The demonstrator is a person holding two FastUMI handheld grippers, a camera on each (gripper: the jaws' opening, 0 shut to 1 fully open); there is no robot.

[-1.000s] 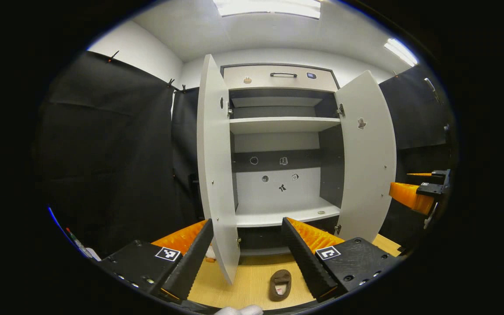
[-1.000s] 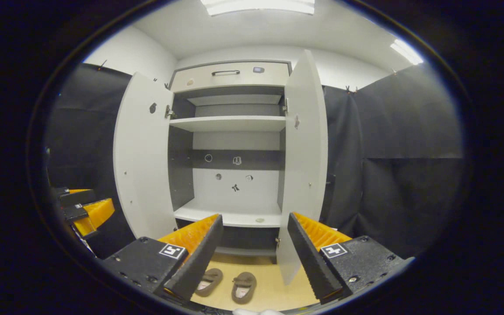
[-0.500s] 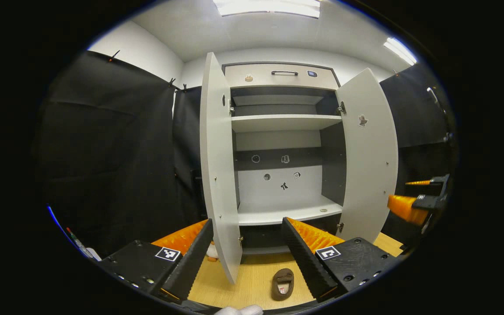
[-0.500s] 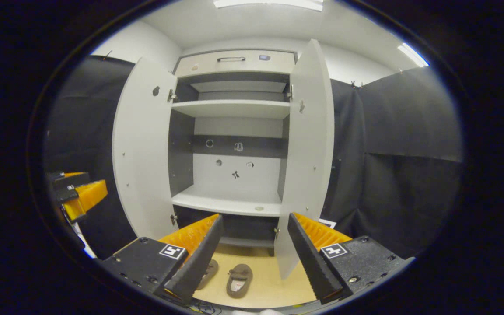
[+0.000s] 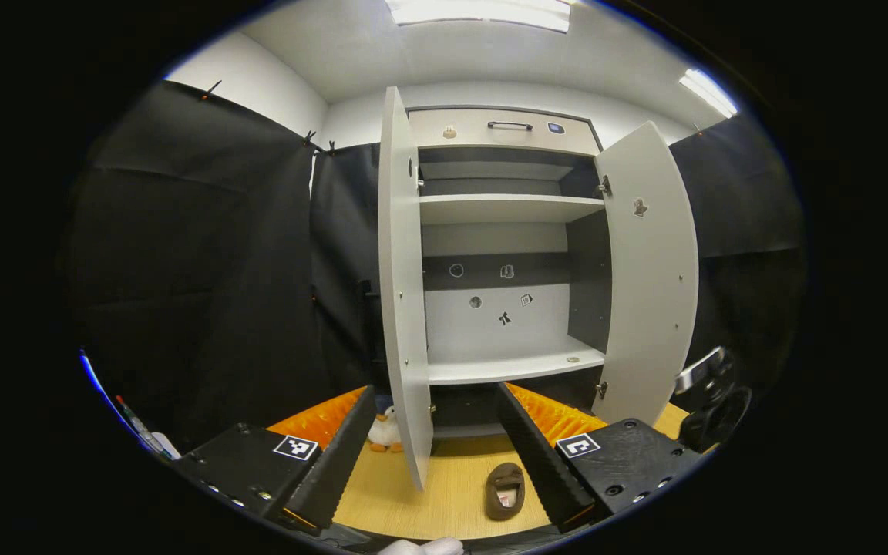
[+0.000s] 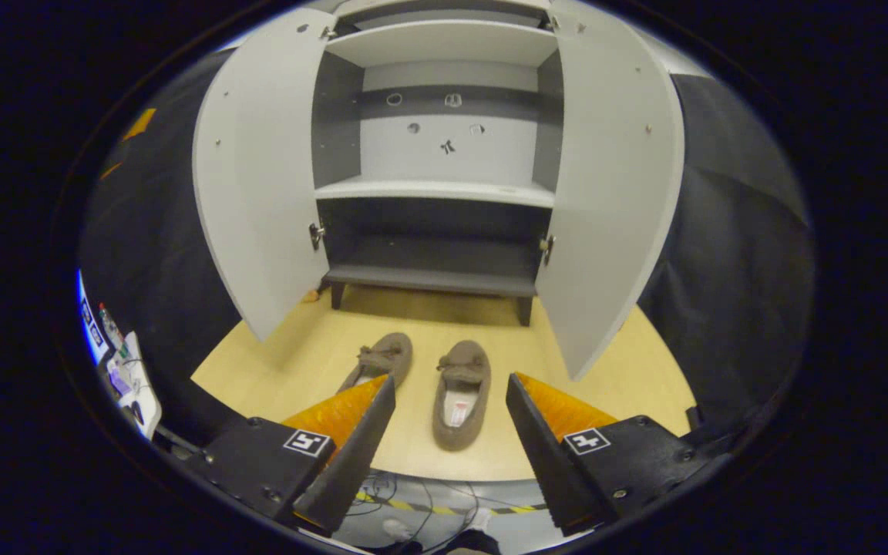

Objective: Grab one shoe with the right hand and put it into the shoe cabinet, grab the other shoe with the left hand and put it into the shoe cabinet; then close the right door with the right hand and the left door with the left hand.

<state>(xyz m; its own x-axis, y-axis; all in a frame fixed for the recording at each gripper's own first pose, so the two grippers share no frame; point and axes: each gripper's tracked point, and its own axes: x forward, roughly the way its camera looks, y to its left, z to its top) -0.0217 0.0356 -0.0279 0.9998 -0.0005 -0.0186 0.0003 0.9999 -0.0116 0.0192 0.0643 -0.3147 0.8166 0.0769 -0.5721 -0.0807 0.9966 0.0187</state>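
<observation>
Holding my right gripper (image 6: 448, 432) above the wooden floor (image 6: 629, 362), I have its two fingers spread wide apart, gripping and touching nothing. Between them, in the right gripper view, lies one brown slipper (image 6: 461, 393) with its toe pointing toward the shoe cabinet (image 6: 444, 223). A second brown slipper (image 6: 382, 362) lies just beside it, partly hidden behind one of my fingers. That makes two shoes, both on the floor in front of the cabinet and well short of its dark bottom compartment.

My left gripper (image 5: 436, 455) is also spread wide and holds nothing. In the left gripper view its fingers frame the cabinet from lower down; the edge of the left door (image 5: 401, 308) stands between them, farther off, apart from both.

The cabinet has two doors, both swung open: the left door and the right door (image 6: 613, 200). Inside I count two pale shelves in the left gripper view, an upper shelf (image 5: 506, 206) and a lower shelf (image 5: 513, 368), with one drawer (image 5: 502, 129) across the top. A few small stickers dot the back panel.

One small toy duck (image 5: 386, 429) stands on the floor beside the left door's foot.
</observation>
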